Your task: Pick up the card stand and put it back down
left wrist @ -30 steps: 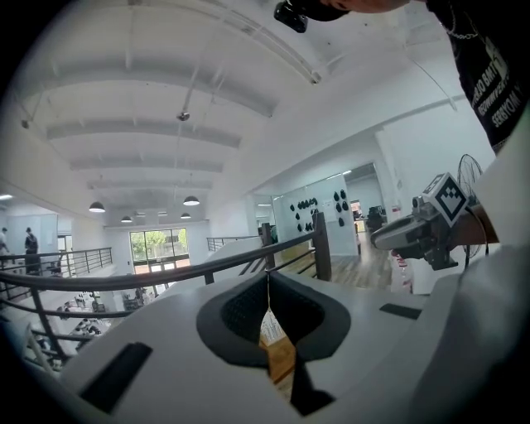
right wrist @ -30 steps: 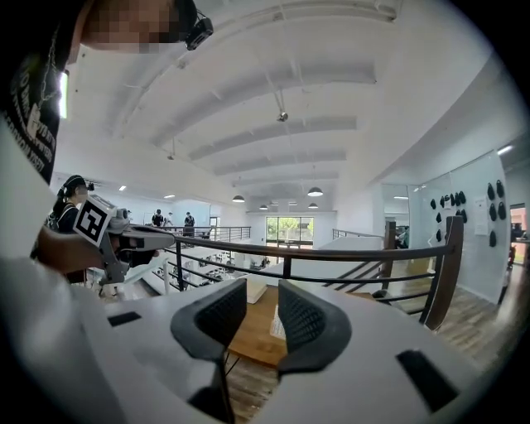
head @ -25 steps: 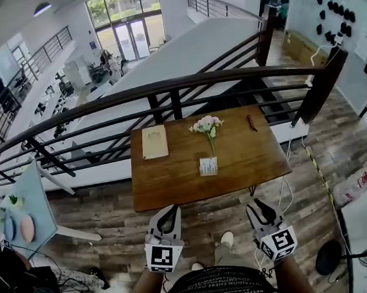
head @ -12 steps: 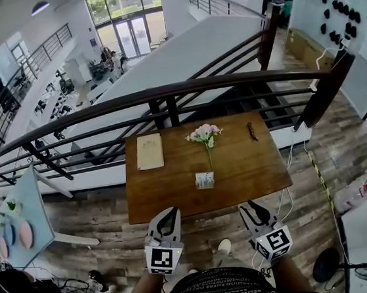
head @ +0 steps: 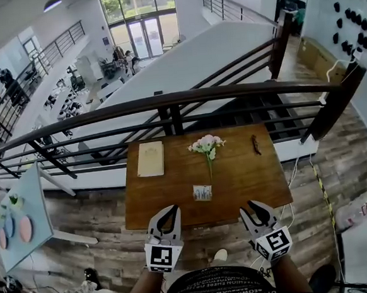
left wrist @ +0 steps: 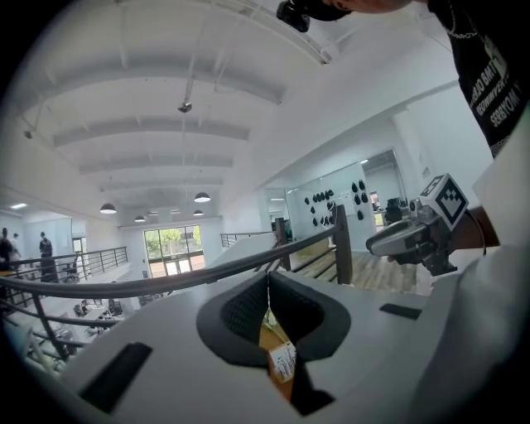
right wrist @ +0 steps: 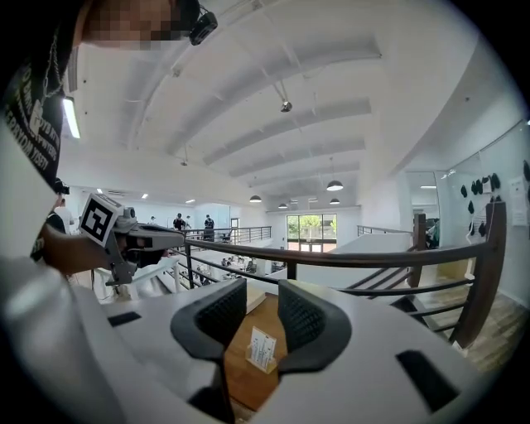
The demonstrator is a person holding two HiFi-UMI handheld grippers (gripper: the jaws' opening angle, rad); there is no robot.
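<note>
We see a flat white card stand (head: 202,192) upright on the brown wood surface (head: 256,181). The left hand-held gripper (head: 168,210) is closed and the right hand-held gripper (head: 251,207) is parted, both empty.

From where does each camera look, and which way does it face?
Head view: on the person's head, facing steeply down at the table; left gripper, right gripper, shirt show.
Left gripper view: on that gripper, facing the railing past its shut jaws; right gripper shows.
Right gripper view: likewise, jaws apart; left gripper shows.
Shared: the card stand.
</note>
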